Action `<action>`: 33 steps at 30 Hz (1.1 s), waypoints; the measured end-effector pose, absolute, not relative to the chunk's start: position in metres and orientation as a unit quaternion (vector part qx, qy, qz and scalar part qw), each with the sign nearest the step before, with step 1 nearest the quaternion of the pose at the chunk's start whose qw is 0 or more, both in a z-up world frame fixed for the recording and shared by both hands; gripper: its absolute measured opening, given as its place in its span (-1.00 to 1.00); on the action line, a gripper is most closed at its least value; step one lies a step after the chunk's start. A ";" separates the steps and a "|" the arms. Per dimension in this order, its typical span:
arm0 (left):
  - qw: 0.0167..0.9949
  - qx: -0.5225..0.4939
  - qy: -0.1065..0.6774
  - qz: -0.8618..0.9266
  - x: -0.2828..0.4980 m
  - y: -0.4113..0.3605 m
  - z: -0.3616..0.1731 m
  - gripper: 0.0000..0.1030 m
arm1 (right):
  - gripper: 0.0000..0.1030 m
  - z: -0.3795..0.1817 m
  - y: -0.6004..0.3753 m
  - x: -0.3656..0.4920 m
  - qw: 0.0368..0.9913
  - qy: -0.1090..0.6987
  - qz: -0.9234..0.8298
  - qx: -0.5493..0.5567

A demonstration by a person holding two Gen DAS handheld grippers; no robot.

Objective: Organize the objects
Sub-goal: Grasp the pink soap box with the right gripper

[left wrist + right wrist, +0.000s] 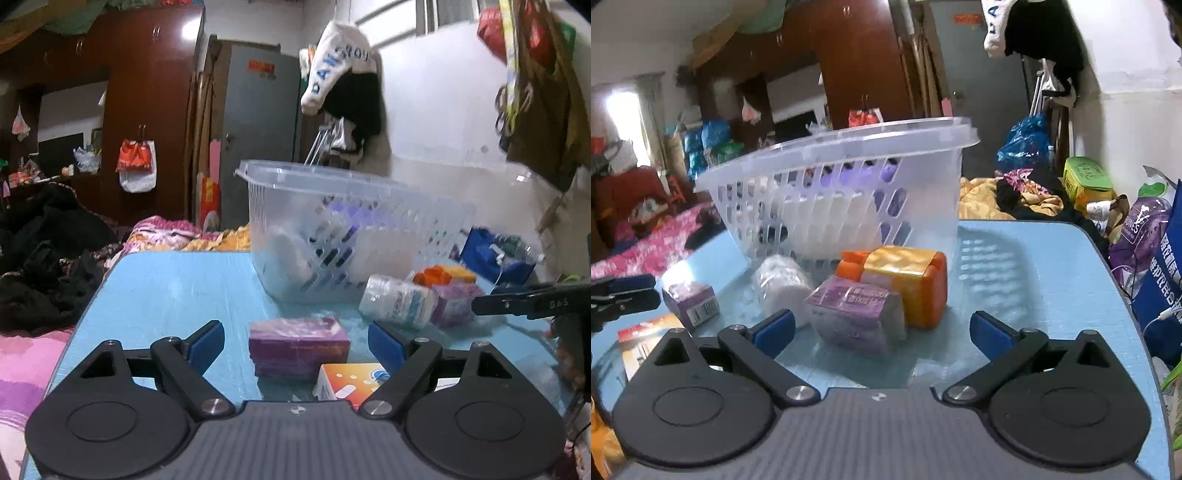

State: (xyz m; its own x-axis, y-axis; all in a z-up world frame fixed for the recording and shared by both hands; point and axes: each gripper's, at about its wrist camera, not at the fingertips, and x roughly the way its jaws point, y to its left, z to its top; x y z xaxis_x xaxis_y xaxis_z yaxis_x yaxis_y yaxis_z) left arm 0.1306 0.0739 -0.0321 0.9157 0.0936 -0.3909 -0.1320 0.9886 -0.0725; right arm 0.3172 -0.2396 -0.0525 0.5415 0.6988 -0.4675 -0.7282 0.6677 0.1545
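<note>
A clear plastic basket (332, 206) stands on the light blue table (166, 280) and holds several items. My left gripper (295, 341) is open, with a purple box (299, 347) between its blue pads and an orange and white box (351, 380) just in front. A white bottle (399, 301) lies to the right. My right gripper (882, 330) is open around a purple wrapped pack (855, 314); behind it lie an orange and yellow container (908, 280) and the white bottle (781, 286). The basket (842, 188) stands beyond.
Dark clothes (44, 258) and pink bedding (22, 369) lie left of the table. Bags (1145, 236) crowd the table's right edge. A small purple box (690, 302) and a red-edged card (642, 343) lie at the table's left in the right wrist view.
</note>
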 end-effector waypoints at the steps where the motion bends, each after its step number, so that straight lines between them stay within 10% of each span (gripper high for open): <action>1: 0.976 -0.046 0.203 0.062 0.133 0.072 -0.033 0.70 | 1.00 -0.052 -0.237 0.317 0.877 0.255 0.406 -0.031; 29: 0.961 -0.009 0.264 0.087 0.159 0.052 -0.031 0.70 | 0.66 -0.052 -0.212 0.319 0.888 0.300 0.345 -0.042; 33: 0.962 -0.008 0.261 0.083 0.158 0.052 -0.032 0.36 | 0.59 -0.051 -0.218 0.319 0.887 0.300 0.352 -0.025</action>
State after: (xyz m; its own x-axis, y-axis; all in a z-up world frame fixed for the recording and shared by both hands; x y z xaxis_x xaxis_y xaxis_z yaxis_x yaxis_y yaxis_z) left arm 0.1575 0.0517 -0.0316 0.8500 0.1555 -0.5033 -0.1643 0.9860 0.0271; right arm 0.3194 -0.2182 -0.0514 0.5730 0.6087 -0.5488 -0.6385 0.7514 0.1668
